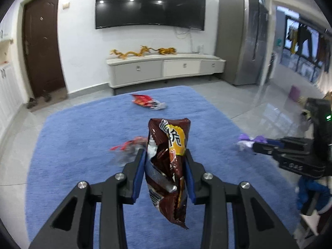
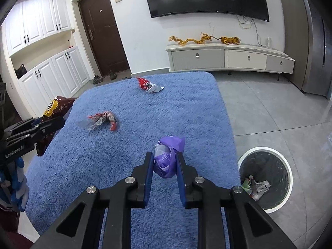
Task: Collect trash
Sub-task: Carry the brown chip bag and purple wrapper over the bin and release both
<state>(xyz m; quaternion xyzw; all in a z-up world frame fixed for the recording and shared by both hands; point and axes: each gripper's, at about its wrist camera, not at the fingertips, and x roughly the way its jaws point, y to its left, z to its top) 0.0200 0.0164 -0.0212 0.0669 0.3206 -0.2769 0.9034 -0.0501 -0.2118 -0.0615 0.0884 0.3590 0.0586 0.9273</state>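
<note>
A blue rug (image 2: 145,108) covers the grey tiled floor. Your left gripper (image 1: 165,155) pinches a brown snack bag (image 1: 168,166) upright; your right gripper (image 2: 165,157) clamps a crumpled purple wrapper (image 2: 167,157) just beside the bin (image 2: 288,166).

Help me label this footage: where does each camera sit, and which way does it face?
Left wrist: on the left gripper, facing the TV wall; its fingers clamp a brown snack bag.
Right wrist: on the right gripper, same facing; fingers clamp a purple wrapper, bin at right.
Shared: blue rug, each other's gripper.
</note>
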